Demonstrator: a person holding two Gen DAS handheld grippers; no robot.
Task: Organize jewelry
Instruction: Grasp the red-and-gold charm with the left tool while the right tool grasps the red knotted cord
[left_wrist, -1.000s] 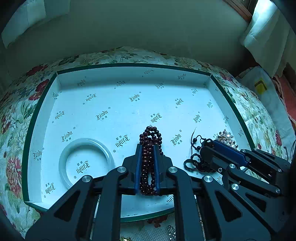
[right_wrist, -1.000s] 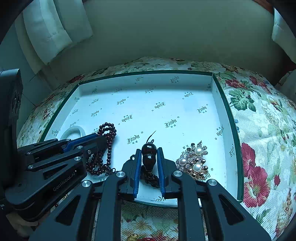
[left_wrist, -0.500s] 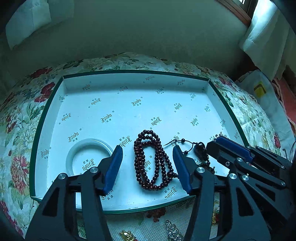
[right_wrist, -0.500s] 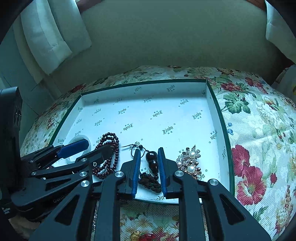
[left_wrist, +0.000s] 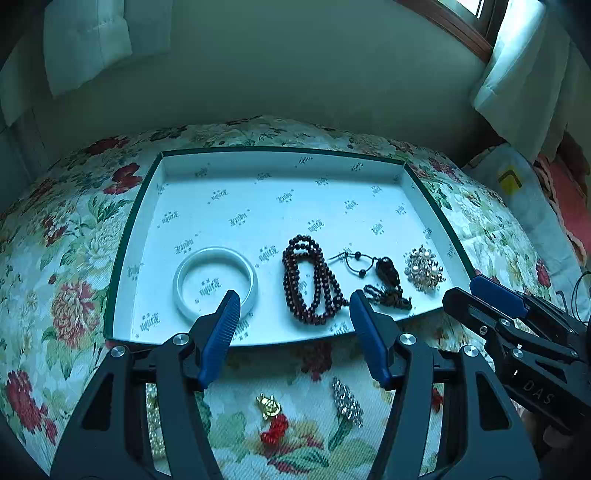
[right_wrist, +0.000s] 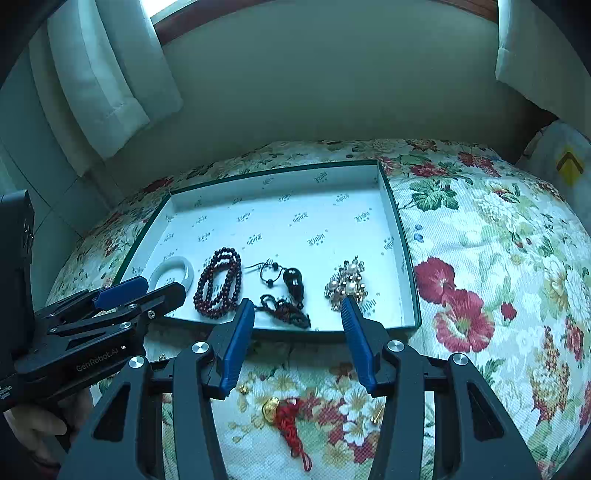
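A white-lined tray with a green rim (left_wrist: 258, 206) (right_wrist: 295, 206) lies on the floral cloth. In a row along its near side lie a white bangle (left_wrist: 215, 280) (right_wrist: 173, 271), dark red beads (left_wrist: 308, 284) (right_wrist: 219, 284), a black pendant on a cord (left_wrist: 386, 271) (right_wrist: 293, 282) and a pearl brooch (left_wrist: 423, 267) (right_wrist: 347, 282). My left gripper (left_wrist: 291, 301) is open and empty, just in front of the beads. My right gripper (right_wrist: 297, 308) is open and empty, in front of the pendant and brooch.
On the cloth in front of the tray lie a gold charm with a red tassel (left_wrist: 271, 413) (right_wrist: 282, 410), a rhinestone clip (left_wrist: 346, 400) and a pale bead strand (left_wrist: 153, 417). Curtains and a wall stand behind. A white bag (left_wrist: 517, 184) lies at the right.
Both grippers let go, the left of the red beads and the right of the black pendant. Both opened wide and drew back to the tray's near edge.
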